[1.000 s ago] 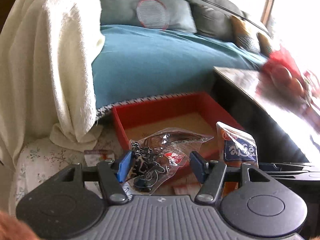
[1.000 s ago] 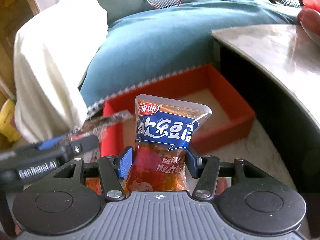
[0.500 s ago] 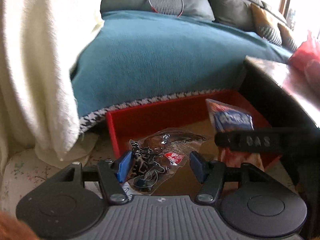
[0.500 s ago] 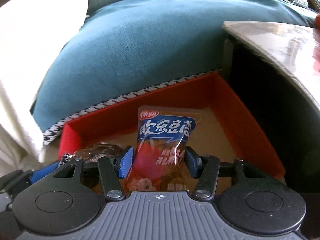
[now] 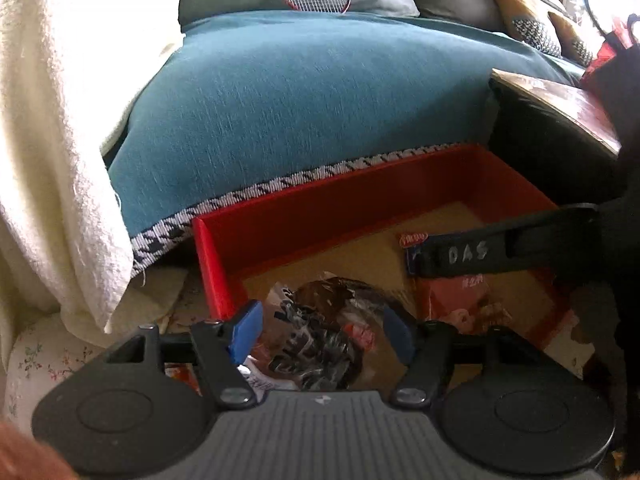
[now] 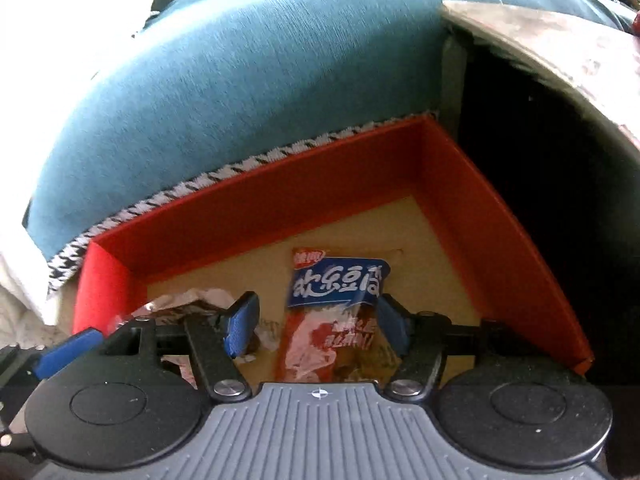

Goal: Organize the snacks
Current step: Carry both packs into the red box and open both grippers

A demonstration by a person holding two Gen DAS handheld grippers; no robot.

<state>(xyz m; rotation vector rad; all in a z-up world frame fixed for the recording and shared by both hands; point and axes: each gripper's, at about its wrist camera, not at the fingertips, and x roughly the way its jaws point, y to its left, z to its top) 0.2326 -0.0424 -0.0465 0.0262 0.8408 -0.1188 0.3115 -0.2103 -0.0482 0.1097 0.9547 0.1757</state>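
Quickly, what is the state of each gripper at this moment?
Left gripper: jaws opening, clear dark snack packet between them, lying in the red box.
Right gripper: jaws opening, blue-and-orange snack packet between them, released.

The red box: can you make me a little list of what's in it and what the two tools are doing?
box: red box, brown floor, beside the teal sofa
snack one: blue-and-red packet, inside, between the right tool pads
snack two: clear dark packet, inside, between the left tool pads
tools: both opening, letting go
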